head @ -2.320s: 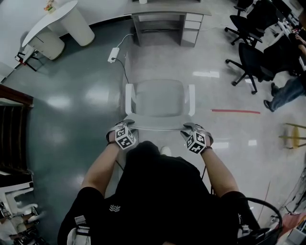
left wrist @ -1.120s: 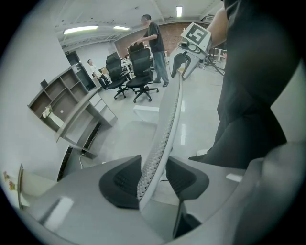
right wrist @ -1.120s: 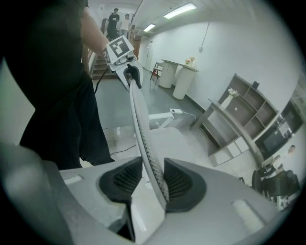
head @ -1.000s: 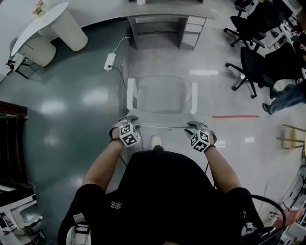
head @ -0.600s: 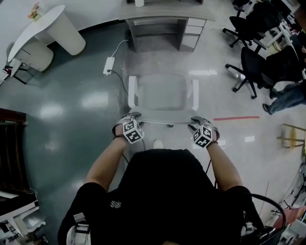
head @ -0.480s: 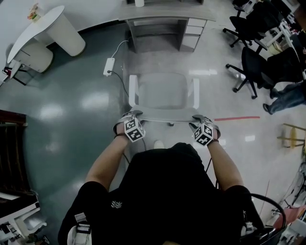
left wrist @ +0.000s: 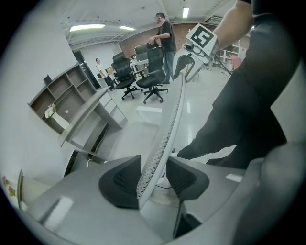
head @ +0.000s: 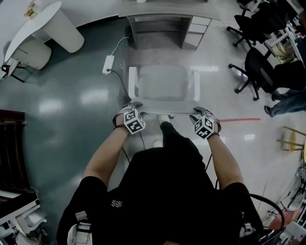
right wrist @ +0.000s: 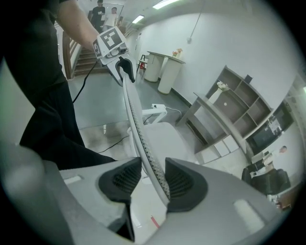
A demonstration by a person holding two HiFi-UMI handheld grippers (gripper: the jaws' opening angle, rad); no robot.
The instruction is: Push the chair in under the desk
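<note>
Seen from the head view, the person's dark torso and a forward-stepping leg (head: 176, 139) fill the lower half. They hide the chair's (head: 161, 82) base and whatever it rolls on, and a pale shape by the leg is too blurred to name. The grey tabletop (head: 167, 8) at 12 o'clock is cut off by the top edge, so only its front lip, the open space beneath and a drawer stack (head: 196, 27) at its 3 o'clock side show. The chair stands on the glossy floor between person and tabletop. Its seat front is just short of that opening and not under it. It has a white frame, a pale grey seat and two white armrests. From above its backrest (head: 165, 113) reads as a thin curved line, and in the gripper views it is a perforated mesh panel with a white rim. The left gripper (left wrist: 153, 179) straddles the rim at its 9 o'clock end with jaws apart. The rim lies against one pad and clear of the other. The right gripper (right wrist: 152, 181) straddles the 3 o'clock end, its jaws have just been opening, and the rim leans on one pad only. A white power strip (head: 108, 63) lies at the chair's 10 o'clock.
</note>
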